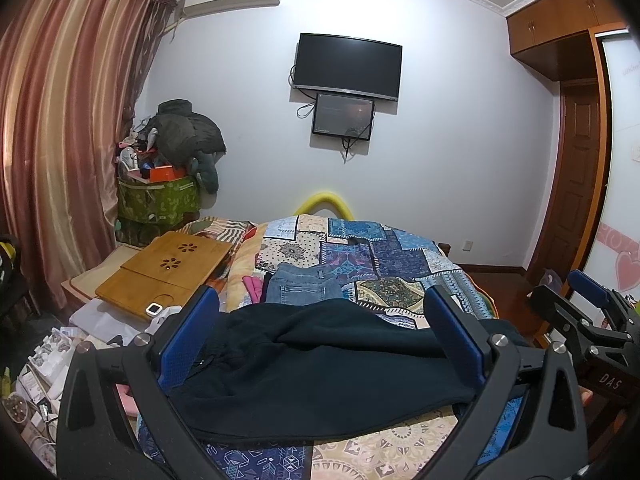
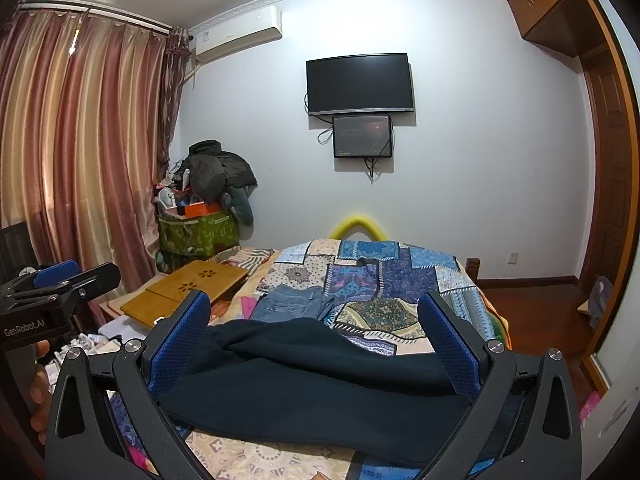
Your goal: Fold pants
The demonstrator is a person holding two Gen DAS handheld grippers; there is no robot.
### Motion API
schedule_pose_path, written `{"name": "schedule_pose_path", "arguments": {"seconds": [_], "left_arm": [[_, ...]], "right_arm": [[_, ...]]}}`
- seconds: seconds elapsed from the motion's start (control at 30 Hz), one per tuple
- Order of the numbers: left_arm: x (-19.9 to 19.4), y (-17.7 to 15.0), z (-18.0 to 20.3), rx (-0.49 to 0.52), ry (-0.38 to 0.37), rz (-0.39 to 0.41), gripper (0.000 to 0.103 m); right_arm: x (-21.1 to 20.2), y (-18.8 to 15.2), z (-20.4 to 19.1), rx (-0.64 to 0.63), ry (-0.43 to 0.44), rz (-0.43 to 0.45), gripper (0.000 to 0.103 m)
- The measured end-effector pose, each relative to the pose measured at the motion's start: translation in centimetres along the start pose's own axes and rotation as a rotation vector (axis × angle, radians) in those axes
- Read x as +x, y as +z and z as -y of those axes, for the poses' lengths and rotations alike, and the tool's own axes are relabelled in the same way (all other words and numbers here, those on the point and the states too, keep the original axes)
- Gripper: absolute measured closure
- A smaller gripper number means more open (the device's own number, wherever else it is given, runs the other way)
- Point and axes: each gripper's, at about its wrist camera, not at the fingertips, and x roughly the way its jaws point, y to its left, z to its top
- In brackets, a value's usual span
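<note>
Dark navy pants (image 1: 320, 368) (image 2: 312, 376) lie bunched across the near end of the patchwork quilt (image 1: 384, 264) (image 2: 376, 280) on the bed. My left gripper (image 1: 320, 294) is open, its blue pads spread wide on either side of the pants, with the cloth lying between and under them. My right gripper (image 2: 314, 300) is open in the same way over the same pants. Each shows in the other's view: the right gripper (image 1: 580, 312) at the right edge, the left gripper (image 2: 60, 280) at the left edge, held by a hand (image 2: 38, 380).
Folded blue jeans (image 1: 300, 286) (image 2: 288, 304) lie just beyond the pants, with pink cloth (image 1: 252, 284) beside them. A wooden lap desk (image 1: 168, 268) sits left of the bed. A green box (image 1: 160, 196) piled with clothes stands in the corner. Small clutter (image 1: 44, 360) is low left.
</note>
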Motion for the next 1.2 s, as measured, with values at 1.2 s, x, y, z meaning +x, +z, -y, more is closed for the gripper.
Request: {"name": "schedule_pose_path", "arguments": {"seconds": [1.2], "left_arm": [[26.3, 1.4, -8.4, 0.072, 0.164, -0.245, 0.000]], "right_arm": [[20.4, -4.2, 8.4, -0.073, -0.029, -0.357, 0.000]]}}
